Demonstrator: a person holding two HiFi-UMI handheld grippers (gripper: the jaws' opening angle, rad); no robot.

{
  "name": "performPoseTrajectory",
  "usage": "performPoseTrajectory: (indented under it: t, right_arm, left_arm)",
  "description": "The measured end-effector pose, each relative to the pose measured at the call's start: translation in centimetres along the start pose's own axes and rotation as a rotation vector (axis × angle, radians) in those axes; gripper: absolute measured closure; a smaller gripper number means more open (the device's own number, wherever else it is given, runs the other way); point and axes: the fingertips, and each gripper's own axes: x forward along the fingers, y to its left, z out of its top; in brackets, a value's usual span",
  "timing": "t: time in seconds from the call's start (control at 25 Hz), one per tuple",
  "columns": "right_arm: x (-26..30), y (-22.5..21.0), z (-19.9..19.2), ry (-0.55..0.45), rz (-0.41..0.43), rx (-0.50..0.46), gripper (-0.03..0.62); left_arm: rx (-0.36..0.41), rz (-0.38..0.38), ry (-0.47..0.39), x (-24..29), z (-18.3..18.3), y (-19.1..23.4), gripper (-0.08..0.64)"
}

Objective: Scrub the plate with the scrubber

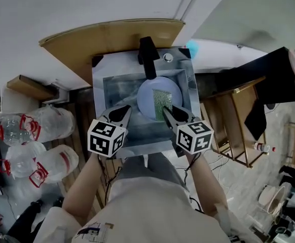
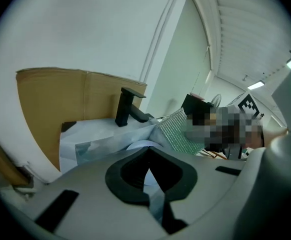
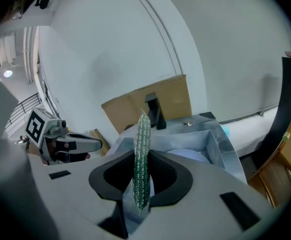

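1. The plate [image 1: 146, 96] lies in the sink [image 1: 107, 92], toward the far right corner of the basin and just in front of the black faucet [image 1: 148, 57]. It is pale and appears to lie flat.
2. The scrubber [image 1: 162, 104], a green mesh pad, is clamped in the right hand-held gripper [image 1: 166, 109]. In the head view it stands over the right half of the plate. No view settles whether it touches the plate.
3. The left hand-held gripper [image 1: 126, 110] has its jaws together with nothing between them. It is over the near left part of the basin, beside the plate and clear of it.
4. Step in hand, as judged: approach. The scrubber is held and positioned over the plate, but no rubbing contact is evident.
5. Next move, as judged: turn the pad's broad face onto the plate and press it down before stroking. The plate may slide on the metal floor of the basin, so the left hand-held gripper would have to open its jaws and take the near rim to steady it.
6. Container check: the basin holds only the plate. Whether water stands in it cannot be told.
7. Surroundings: a brown board [image 1: 112, 37] stands behind the far edge of the sink, and clear bottles [image 1: 46, 125] lie on the floor to its left.
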Motion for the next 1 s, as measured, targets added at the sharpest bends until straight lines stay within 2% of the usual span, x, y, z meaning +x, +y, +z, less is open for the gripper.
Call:
performPoseTrajectory:
  t: [0.16,0.48,0.72,0.8,0.88,1.0]
  right_arm:
    - [3.1,-1.6,-1.8,0.076,0.021,-0.008,0.489]
    - [8.5,-4.1,-5.7,0.232,0.079,-0.063,0.489]
    - [11.8,-5.0,-8.3,0.325,0.125,-0.102,0.489]
    - [12.8,-5.1,-9.2,0.353,0.142,-0.116,0.489]
    - [13.6,-5.1,-10.0,0.384,0.161,-0.135,0.489]
    - [14.8,-5.2,-11.2,0.426,0.182,-0.169,0.489]
  left_arm:
    - [-0.073,-0.009,0.049,3.1,-1.9,1.1,0.543]
    - [-0.188,0.053,0.106,8.3,-5.5,3.6,0.543]
    - [-0.271,0.038,0.167,11.3,-8.4,4.5,0.540]
    - [-0.292,0.041,0.179,12.2,-9.2,4.9,0.515]
    - [-0.311,0.049,0.195,13.0,-10.1,5.4,0.445]
    - [-0.336,0.048,0.227,14.4,-11.5,5.9,0.433]
